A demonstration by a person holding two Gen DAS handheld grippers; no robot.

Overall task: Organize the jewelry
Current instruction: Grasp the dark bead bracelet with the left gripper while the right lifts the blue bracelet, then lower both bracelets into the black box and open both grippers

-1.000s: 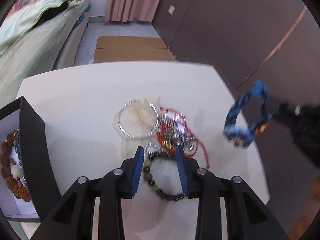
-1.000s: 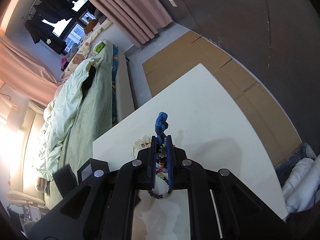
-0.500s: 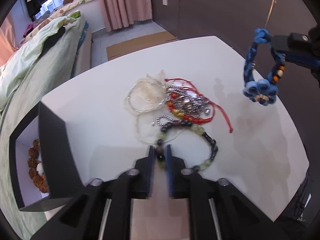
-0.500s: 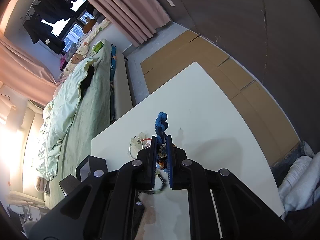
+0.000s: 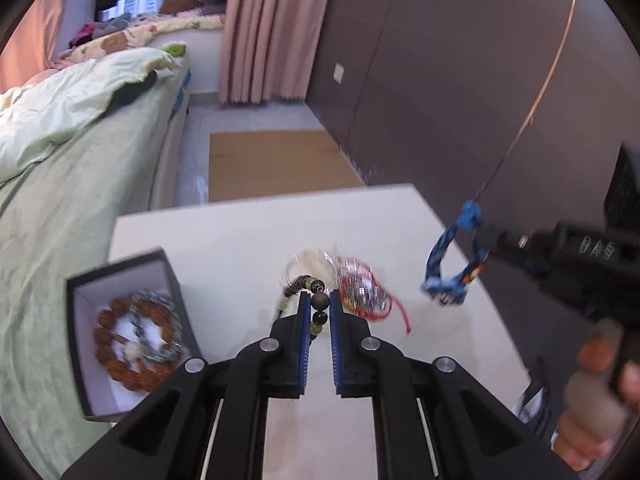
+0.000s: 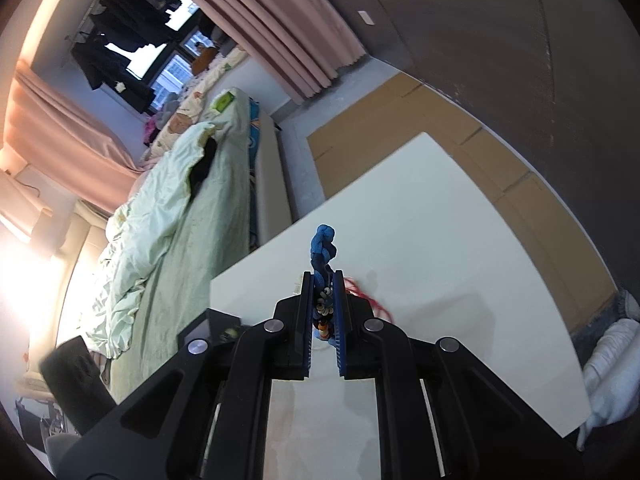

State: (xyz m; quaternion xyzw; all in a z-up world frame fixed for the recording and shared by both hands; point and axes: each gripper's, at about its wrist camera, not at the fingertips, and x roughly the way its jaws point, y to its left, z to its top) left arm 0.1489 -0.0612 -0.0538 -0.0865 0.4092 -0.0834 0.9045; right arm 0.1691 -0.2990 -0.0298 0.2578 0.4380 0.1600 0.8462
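Observation:
My left gripper (image 5: 319,300) is shut on a dark and green bead bracelet (image 5: 319,301), lifted above the white table (image 5: 460,344); the rest of its beads hang to the left of the blue pads. Behind it on the table lie a silver bangle (image 5: 310,266) and a tangle of red cord and silver chain (image 5: 362,294). My right gripper (image 6: 323,280) is shut on a blue braided bracelet (image 6: 323,246) with small beads, held in the air; in the left wrist view that blue bracelet (image 5: 450,268) hangs at the right. A black jewelry box (image 5: 78,344) at the left holds a brown bead bracelet (image 5: 120,340).
A bed with a pale green cover (image 5: 60,160) runs along the table's left side. Flat cardboard (image 5: 276,164) lies on the floor beyond the far edge. A dark wall (image 5: 460,80) stands to the right. A person's hand (image 5: 600,392) grips the right tool's handle.
My left gripper closed on the bead bracelet and rose with it off the table, bringing the black box more into view. The right gripper stayed nearly still with the blue bracelet.

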